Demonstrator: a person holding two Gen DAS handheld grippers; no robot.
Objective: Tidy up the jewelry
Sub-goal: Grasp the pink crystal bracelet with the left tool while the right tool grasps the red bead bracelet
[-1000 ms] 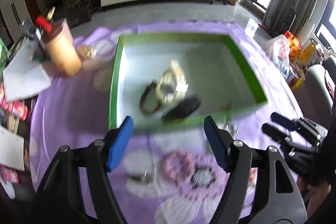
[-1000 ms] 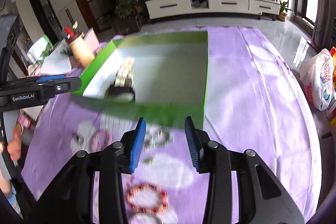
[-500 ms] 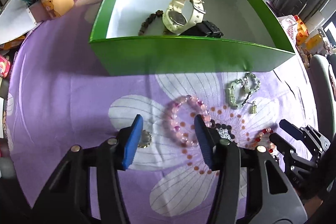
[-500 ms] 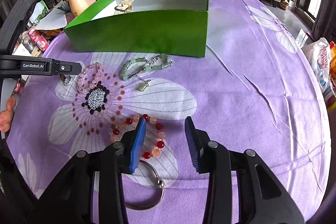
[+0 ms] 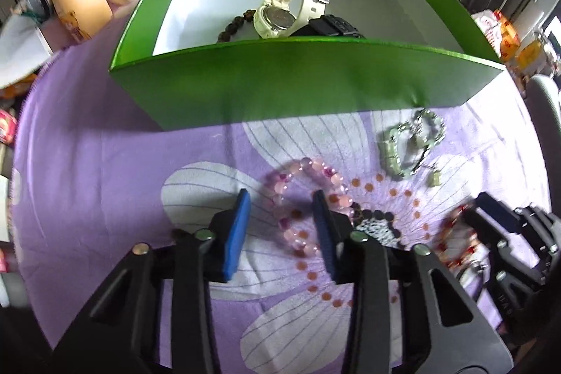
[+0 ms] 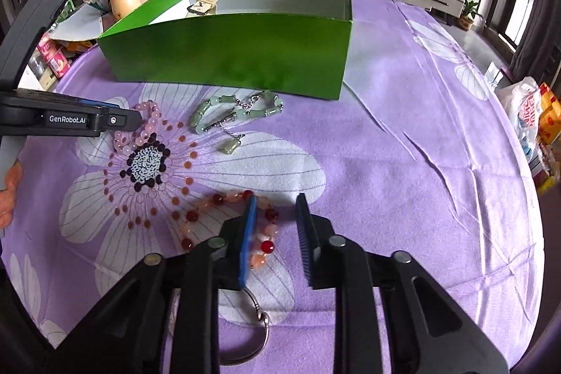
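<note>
A green box (image 5: 298,83) (image 6: 231,55) holds a cream watch (image 5: 280,13), a black watch (image 5: 329,27) and a dark bead bracelet (image 5: 233,27). On the purple cloth lie a pink bead bracelet (image 5: 305,198) (image 6: 140,132), a jade bracelet (image 5: 406,146) (image 6: 238,113) and a red and peach bead bracelet (image 6: 228,216). My left gripper (image 5: 280,219) is open and low, its jaws astride the pink bracelet's left side. My right gripper (image 6: 275,226) is open, its jaws astride the red bracelet's right edge.
A beige bottle (image 5: 77,2) and papers stand left of the box. A metal ring (image 6: 252,332) lies under my right gripper. Snack bags (image 6: 536,114) sit off the table's right edge. The right side of the cloth (image 6: 420,146) is bare.
Both grippers have dropped toward the cloth. The left has come down around the pink bracelet. The right has come down around the red bracelet. Both stay open.
</note>
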